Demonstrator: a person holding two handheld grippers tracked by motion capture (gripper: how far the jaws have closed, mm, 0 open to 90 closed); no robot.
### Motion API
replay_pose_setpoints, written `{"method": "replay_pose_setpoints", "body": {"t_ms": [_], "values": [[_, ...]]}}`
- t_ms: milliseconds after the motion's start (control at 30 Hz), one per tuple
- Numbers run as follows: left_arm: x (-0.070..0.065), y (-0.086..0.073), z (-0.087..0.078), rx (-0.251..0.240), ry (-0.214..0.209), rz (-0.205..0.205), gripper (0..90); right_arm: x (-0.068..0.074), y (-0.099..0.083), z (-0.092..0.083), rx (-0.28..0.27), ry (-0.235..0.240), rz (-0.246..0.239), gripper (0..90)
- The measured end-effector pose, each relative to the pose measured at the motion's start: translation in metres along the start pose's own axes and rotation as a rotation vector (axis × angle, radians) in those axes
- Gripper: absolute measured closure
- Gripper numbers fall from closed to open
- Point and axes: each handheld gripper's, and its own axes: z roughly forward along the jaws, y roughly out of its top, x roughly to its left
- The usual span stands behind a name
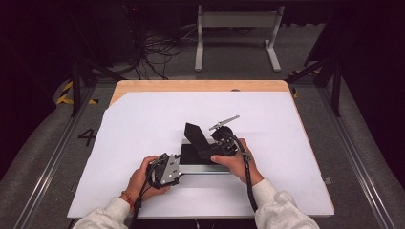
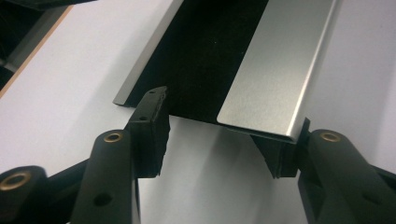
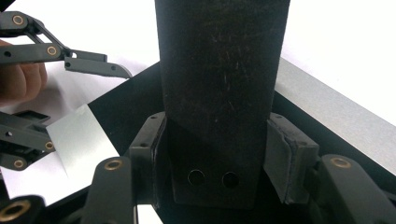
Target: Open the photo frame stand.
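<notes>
a person at a table (image 1: pixel 143 87) covered by a white sheet (image 1: pixel 143 124) works a flat silver-edged tray (image 1: pixel 210 169) with a black inner face, lying near the front middle of the sheet. high view: the left gripper (image 1: pixel 165 171) sits at the tray's left end, the right gripper (image 1: pixel 220 143) at its far side, where a black panel (image 1: pixel 197 136) rises tilted from the tray.

left gripper view: the left gripper (image 2: pixel 219 140) has its jaws apart, straddling the tray's end; the right-hand jaw lies against the outer edge of the silver rail (image 2: pixel 275 79), the other jaw stands just clear of the black floor (image 2: pixel 205 56). whether the pads press cannot be told. nothing lies in the tray besides its black lining.

right gripper view: the right gripper (image 3: pixel 215 158) is clamped on the black panel (image 3: pixel 222 84), pads against both of its side edges; two small round holes show near the panel's lower end.

writing: a dark "4" (image 1: pixel 88 137) is marked on the floor left of the table; no label can be read on the tray.

room: white sheet lies open left, right and beyond the tray; the tray's near edge lies close to the sheet's front edge.
</notes>
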Motion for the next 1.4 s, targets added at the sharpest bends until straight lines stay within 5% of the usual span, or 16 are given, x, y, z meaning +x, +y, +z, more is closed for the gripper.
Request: {"method": "replay_pose_setpoints", "body": {"t_ms": [300,533,900,1000,1133,1400], "values": [[0.001,0.004,-0.008,-0.045,0.02,0.051,57.3,-0.002,0.004,-0.005,0.029,0.029,0.027,44.8],[0.009,0.003,-0.007,-0.085,0.009,0.026,59.3,-0.002,0.008,-0.007,0.024,0.028,0.024,39.2],[0.013,0.007,-0.008,-0.115,-0.012,-0.002,59.9,-0.005,0.012,-0.02,0.004,0.015,0.014,45.6],[0.019,0.008,-0.006,-0.141,-0.071,-0.051,57.4,-0.006,0.014,-0.021,-0.006,0.015,0.019,45.6],[0.02,0.011,0.0,-0.158,-0.088,-0.05,56.8,-0.006,0.015,-0.021,-0.004,0.021,0.017,45.5],[0.028,0.011,0.002,-0.173,-0.119,-0.079,57.3,-0.015,0.011,-0.04,-0.121,0.019,0.003,36.1]]}}
